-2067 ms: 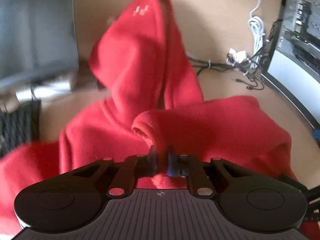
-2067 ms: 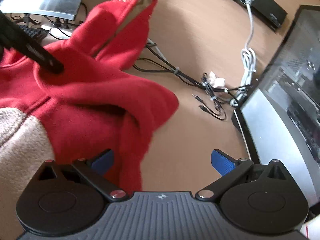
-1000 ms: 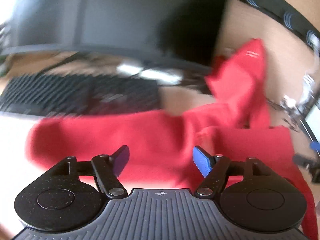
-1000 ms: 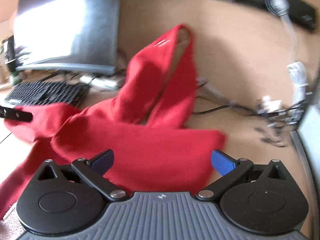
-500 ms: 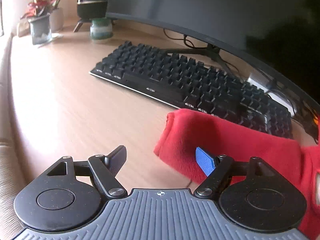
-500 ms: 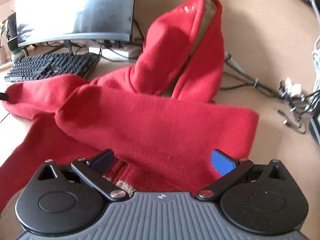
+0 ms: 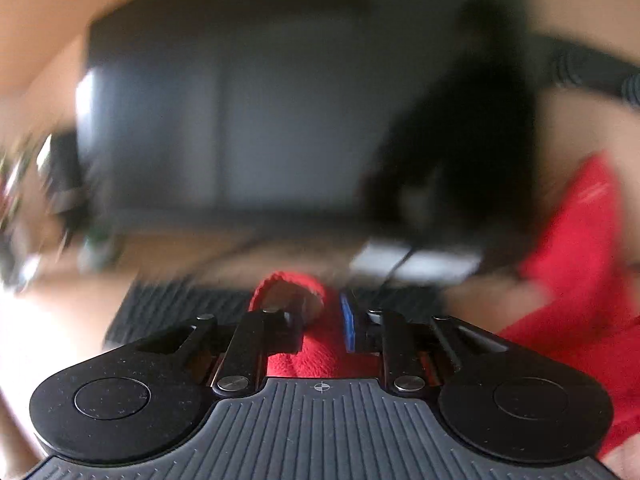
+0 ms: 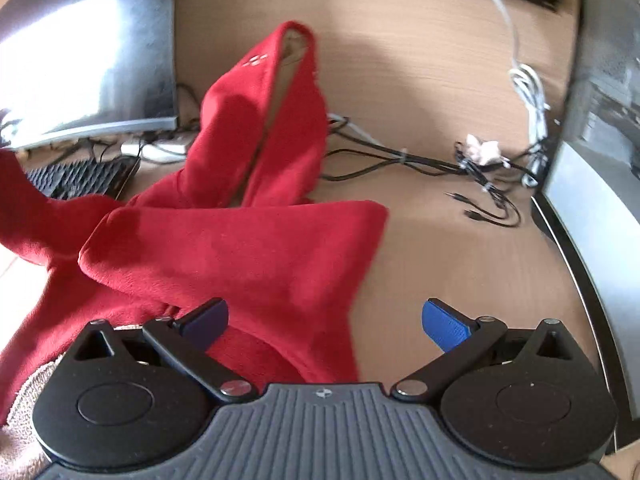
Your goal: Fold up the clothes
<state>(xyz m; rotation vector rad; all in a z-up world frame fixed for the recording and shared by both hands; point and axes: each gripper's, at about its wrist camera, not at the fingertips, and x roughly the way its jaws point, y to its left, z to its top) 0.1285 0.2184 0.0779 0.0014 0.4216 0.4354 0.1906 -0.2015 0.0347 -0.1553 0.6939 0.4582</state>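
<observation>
A red fleece hoodie (image 8: 240,248) lies on the wooden desk (image 8: 440,248), its hood (image 8: 260,120) pointing away and one sleeve folded across the body. My left gripper (image 7: 320,322) is shut on the cuff of the other red sleeve (image 7: 294,292) and holds it up; the view is blurred. The rest of the hoodie (image 7: 572,264) shows at the right there. My right gripper (image 8: 324,322) is open and empty, low over the hoodie's near right edge. The lifted sleeve (image 8: 16,200) shows at the left edge.
A monitor (image 8: 84,56) and black keyboard (image 8: 80,180) stand at the left. Tangled cables (image 8: 460,168) and a white cord (image 8: 528,92) lie right of the hood. A computer case (image 8: 600,160) stands at the right. A beige towel (image 8: 24,420) lies near left.
My left gripper has closed on the sleeve cuff and lifted it, swinging fast. My right gripper has stayed open and shifted slightly right over the hoodie.
</observation>
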